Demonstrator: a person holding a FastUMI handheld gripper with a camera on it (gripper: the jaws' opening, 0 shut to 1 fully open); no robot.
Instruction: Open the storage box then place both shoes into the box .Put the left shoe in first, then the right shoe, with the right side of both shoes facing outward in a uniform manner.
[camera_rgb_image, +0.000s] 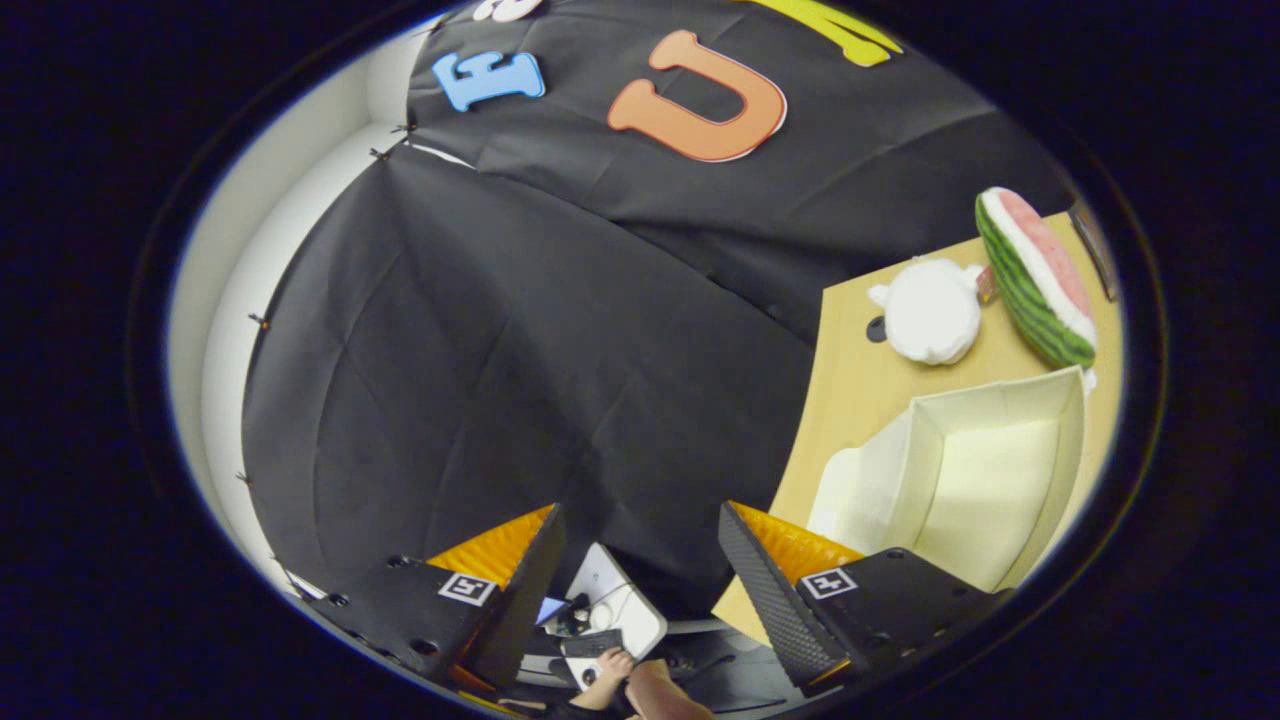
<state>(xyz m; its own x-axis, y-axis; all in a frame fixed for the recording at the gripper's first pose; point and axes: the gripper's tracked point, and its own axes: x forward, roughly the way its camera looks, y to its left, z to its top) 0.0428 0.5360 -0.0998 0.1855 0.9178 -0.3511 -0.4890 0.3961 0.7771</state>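
Note:
My gripper (640, 550) is open, its two fingers spread wide with nothing between them, and it is tilted so that it looks mostly at the booth's black cloth wall. Off to the right of the right finger stands the storage box (985, 475), cream-white, open, its inside bare. The box's lid (850, 490) lies flat on the table against the box's near side. The box rests on a light wooden table (850, 370).
Beyond the box on the table lie a white plush toy (932, 310) and a plush watermelon slice (1035, 275). Between the fingers, far below, a person's hand (610, 680) rests by a white device and a keyboard.

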